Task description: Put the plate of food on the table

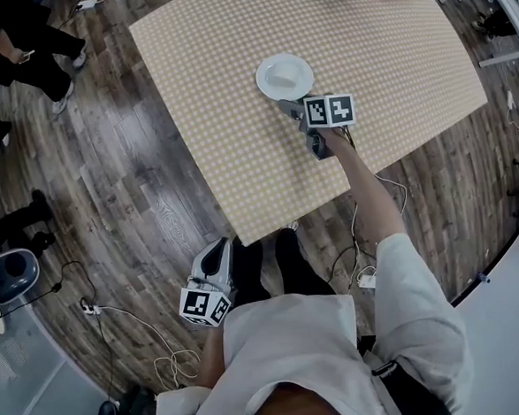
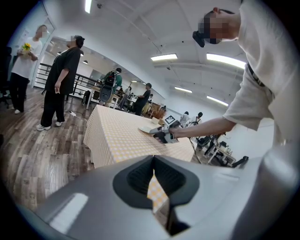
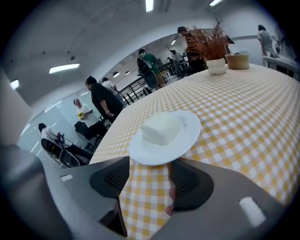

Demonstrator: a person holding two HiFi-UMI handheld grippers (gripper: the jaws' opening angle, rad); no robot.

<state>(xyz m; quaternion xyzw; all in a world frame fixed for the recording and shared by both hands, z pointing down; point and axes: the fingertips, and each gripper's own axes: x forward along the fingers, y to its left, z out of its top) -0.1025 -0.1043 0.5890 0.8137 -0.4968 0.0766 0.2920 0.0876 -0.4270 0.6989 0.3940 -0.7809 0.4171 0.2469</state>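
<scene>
A desk [image 1: 233, 89] in yellow-checked cloth stood on a wood floor [image 1: 126, 194], with cables [image 1: 144, 330] trailing by the person's feet and bystanders [image 1: 27, 54] off its left edge. At the desk's far corner sat a potted dry plant [image 3: 208, 44] and a basket [image 3: 238, 61], well apart from everything else; nothing stood in the way around the plate [image 1: 264, 79]. The plate rested flat near mid-desk, in from every edge, and carried a white block of food [image 3: 161, 127].

The right tongs [image 3: 149, 180] were spread, their tips at the plate's near rim, pinching nothing. The left tongs [image 1: 217, 254] hung off the desk's near corner, pressed together and empty.

Only the right gripper view showed the food's shape; the head view gave a pale lump. The left gripper view showed the right tongs from the side, low over the cloth beside the plate.
</scene>
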